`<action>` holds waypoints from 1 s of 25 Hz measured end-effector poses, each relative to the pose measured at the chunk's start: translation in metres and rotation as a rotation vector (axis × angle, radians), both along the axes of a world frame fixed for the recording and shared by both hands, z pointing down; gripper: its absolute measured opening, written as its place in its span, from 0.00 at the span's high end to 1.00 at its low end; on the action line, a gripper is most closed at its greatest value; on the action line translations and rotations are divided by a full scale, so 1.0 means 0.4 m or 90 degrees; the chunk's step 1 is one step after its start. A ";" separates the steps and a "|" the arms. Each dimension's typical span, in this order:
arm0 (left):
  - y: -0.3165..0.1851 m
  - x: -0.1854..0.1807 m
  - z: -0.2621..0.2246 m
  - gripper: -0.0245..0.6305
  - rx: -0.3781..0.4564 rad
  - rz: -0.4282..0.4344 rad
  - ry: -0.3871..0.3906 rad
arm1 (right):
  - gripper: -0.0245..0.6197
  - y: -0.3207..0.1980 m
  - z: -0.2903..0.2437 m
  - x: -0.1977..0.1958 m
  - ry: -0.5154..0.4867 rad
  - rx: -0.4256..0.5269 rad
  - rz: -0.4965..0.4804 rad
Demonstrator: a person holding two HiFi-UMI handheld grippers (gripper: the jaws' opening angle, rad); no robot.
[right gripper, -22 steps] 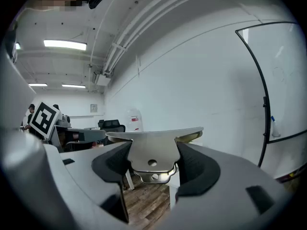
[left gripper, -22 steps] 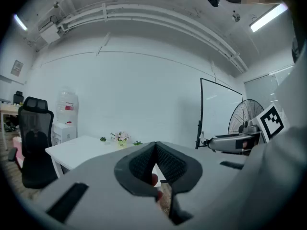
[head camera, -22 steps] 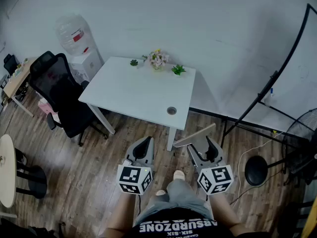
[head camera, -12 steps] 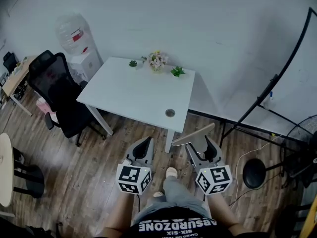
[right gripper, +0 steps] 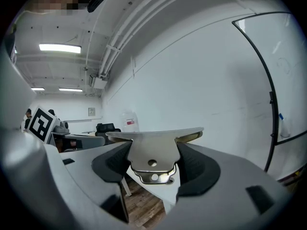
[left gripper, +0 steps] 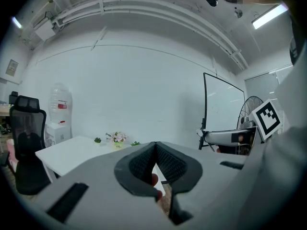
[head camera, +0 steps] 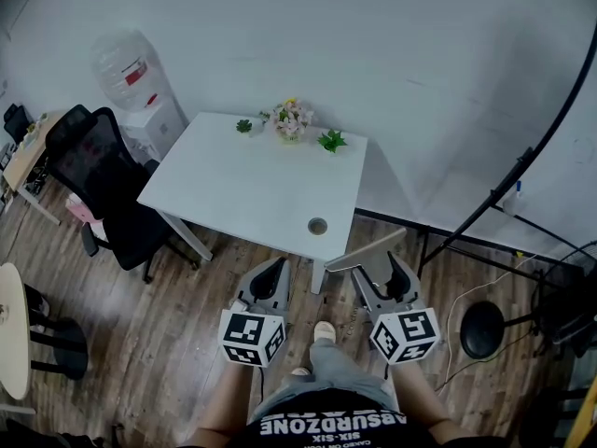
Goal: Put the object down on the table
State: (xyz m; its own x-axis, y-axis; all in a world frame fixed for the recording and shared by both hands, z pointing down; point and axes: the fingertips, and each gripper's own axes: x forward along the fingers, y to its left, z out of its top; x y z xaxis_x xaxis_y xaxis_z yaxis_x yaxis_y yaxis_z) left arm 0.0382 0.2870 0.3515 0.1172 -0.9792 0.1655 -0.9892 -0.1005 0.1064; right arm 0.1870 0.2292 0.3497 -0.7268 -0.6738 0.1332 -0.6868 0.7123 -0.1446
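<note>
Wood floor (head camera: 168, 343) lies beneath us, where our right tongs (right gripper: 154, 166) clamp a flat metal plate (right gripper: 153, 143), held in the air short of the white counter (head camera: 242, 185), and our left tongs (left gripper: 154, 164) are pressed together, empty. We've drawn slightly nearer the counter, so the set-down looks close; its small vase (head camera: 295, 128) holds flowers (head camera: 292, 112).

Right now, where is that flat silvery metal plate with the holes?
The flat silvery metal plate is clamped in the right tongs, right of centre in the head view. It is over the wooden floor, just short of the white table's near edge.
</note>
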 end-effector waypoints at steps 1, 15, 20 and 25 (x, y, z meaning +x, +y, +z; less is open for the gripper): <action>-0.020 -0.005 0.001 0.96 -0.001 0.000 0.000 | 0.52 -0.022 0.001 -0.004 0.001 0.000 0.002; -0.283 -0.065 0.019 0.96 -0.007 -0.010 -0.007 | 0.52 -0.307 0.016 -0.063 -0.001 0.000 -0.003; -0.353 -0.074 0.017 0.96 -0.007 -0.021 -0.007 | 0.52 -0.388 0.012 -0.080 -0.005 0.003 -0.018; -0.390 -0.084 0.020 0.96 -0.003 -0.039 -0.006 | 0.52 -0.442 0.014 -0.091 -0.007 0.009 -0.031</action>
State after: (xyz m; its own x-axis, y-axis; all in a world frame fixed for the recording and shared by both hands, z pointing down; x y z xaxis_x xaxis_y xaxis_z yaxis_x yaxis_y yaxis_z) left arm 0.0046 0.1311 0.3596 0.0559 -0.9836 0.1714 -0.9945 -0.0396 0.0967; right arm 0.1505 0.0524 0.3552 -0.7606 -0.6389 0.1152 -0.6492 0.7472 -0.1423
